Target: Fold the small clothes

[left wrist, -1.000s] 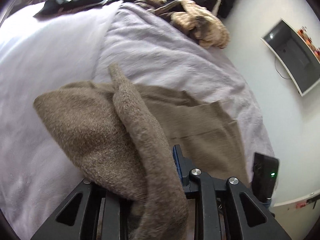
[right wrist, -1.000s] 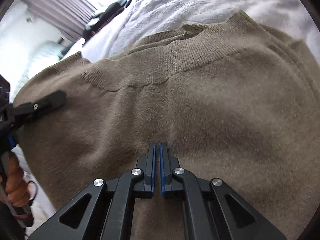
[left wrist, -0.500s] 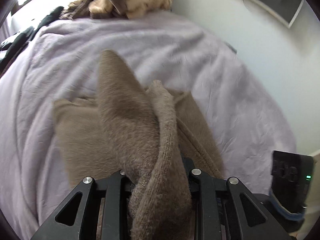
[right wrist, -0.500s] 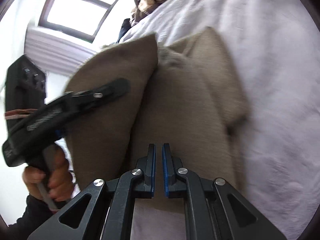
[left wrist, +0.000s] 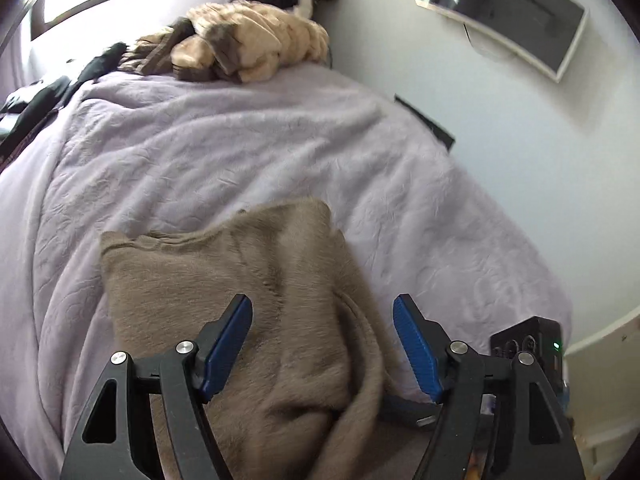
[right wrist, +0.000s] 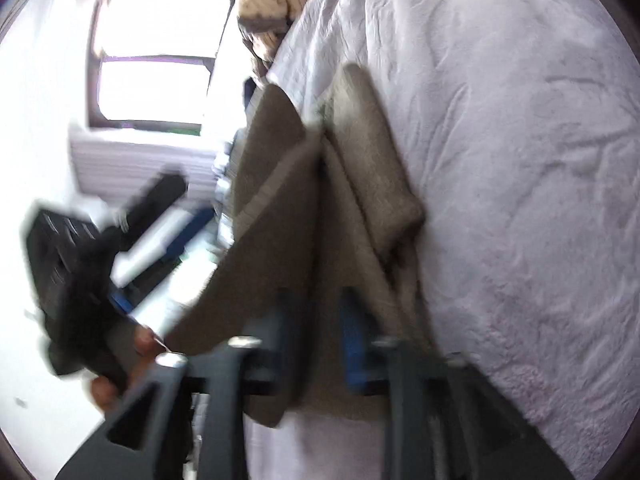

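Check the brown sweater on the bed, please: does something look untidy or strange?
Yes. The brown sweater lies folded on the lilac bedspread, but its near edge is bunched into a thick lump between the open left gripper, not flat.

A lilac blanket (left wrist: 248,152) covers the bed. A tan fur heap (left wrist: 248,48) lies at its far end, dark clothes (left wrist: 44,96) beside it. A monitor (left wrist: 508,12) hangs on the wall, a window (right wrist: 156,56) glares bright.
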`<state>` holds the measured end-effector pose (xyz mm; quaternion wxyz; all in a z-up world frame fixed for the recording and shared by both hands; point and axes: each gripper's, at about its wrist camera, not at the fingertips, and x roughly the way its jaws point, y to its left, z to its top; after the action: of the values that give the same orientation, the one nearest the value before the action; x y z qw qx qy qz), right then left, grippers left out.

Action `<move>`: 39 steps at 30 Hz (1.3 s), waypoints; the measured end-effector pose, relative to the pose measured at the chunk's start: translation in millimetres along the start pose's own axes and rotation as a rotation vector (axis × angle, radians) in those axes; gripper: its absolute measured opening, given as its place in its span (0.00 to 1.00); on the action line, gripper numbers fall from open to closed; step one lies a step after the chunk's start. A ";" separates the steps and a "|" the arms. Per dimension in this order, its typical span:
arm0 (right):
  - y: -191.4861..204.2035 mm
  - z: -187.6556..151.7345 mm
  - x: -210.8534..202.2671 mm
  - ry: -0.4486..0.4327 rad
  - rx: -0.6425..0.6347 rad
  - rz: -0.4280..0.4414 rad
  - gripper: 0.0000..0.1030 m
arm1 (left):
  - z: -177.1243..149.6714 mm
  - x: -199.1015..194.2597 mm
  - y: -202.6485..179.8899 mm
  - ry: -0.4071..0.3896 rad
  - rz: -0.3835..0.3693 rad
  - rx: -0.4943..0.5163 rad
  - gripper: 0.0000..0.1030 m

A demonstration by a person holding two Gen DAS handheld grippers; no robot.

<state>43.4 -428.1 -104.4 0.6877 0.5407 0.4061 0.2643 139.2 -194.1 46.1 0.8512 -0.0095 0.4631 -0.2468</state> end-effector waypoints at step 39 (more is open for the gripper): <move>99.2 -3.3 -1.0 0.130 -0.494 -0.328 0.62 | -120.8 -35.6 117.4 0.041 0.258 -0.222 0.92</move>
<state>47.6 -399.8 -9.4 0.8046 0.2661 0.4544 0.2744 75.7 -50.1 -23.7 0.8599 -0.0389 0.5021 -0.0833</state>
